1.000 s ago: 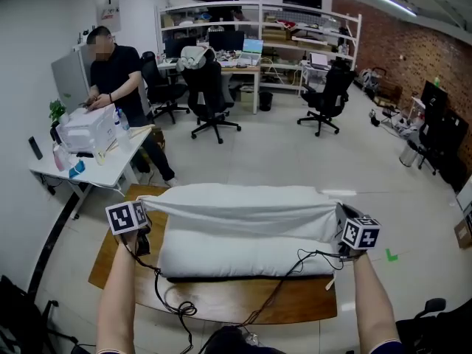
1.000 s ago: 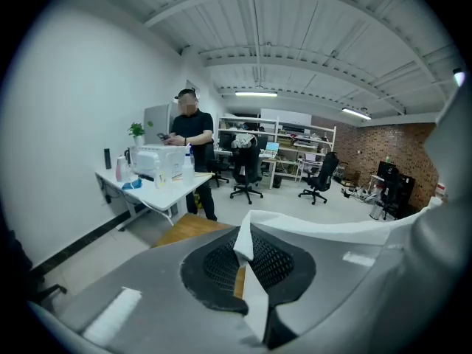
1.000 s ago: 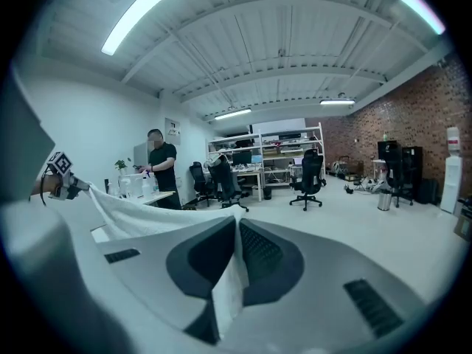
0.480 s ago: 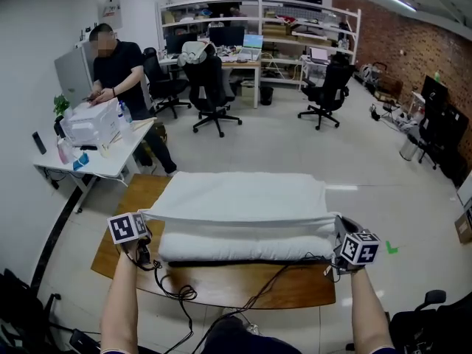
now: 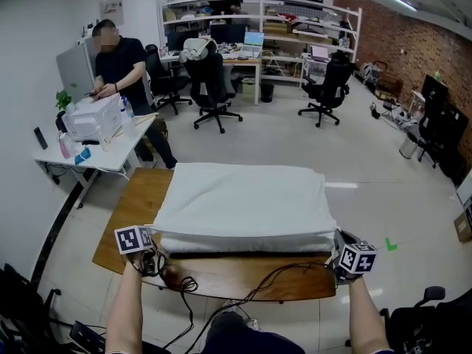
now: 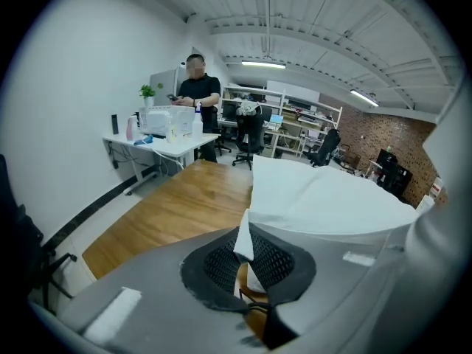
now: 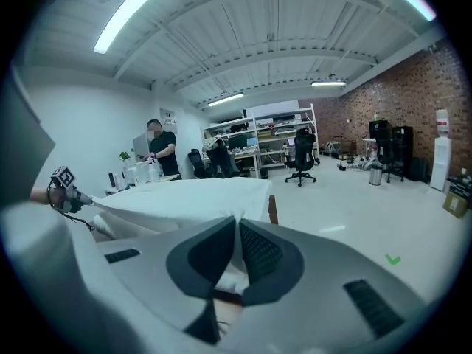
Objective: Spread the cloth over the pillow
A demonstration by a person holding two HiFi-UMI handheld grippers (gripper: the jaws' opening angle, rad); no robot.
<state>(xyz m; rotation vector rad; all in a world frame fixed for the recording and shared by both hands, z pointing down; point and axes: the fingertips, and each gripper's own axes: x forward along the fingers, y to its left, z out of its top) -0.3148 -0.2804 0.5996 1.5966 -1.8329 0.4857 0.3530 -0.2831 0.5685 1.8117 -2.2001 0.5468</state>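
A white cloth (image 5: 243, 201) lies spread flat over the white pillow (image 5: 243, 245), whose near side shows under the cloth's front hem. Both rest on a wooden table (image 5: 140, 198). My left gripper (image 5: 151, 236) is shut on the cloth's near left corner, and the corner stands pinched between its pads (image 6: 244, 245). My right gripper (image 5: 338, 243) is shut on the near right corner, with cloth (image 7: 184, 198) running away from its pads (image 7: 237, 253) over the pillow. In the right gripper view the left gripper (image 7: 65, 186) appears across the cloth.
Black cables (image 5: 243, 290) trail over the table's front edge. A person (image 5: 118, 65) stands at a white desk (image 5: 88, 150) with a box and bottles at the left. Office chairs (image 5: 210, 87) and shelves fill the back; bare floor lies to the right.
Both grippers have come down and toward me with the cloth's near corners. The cloth, earlier lifted and bunched above the pillow, now lies flat across its top.
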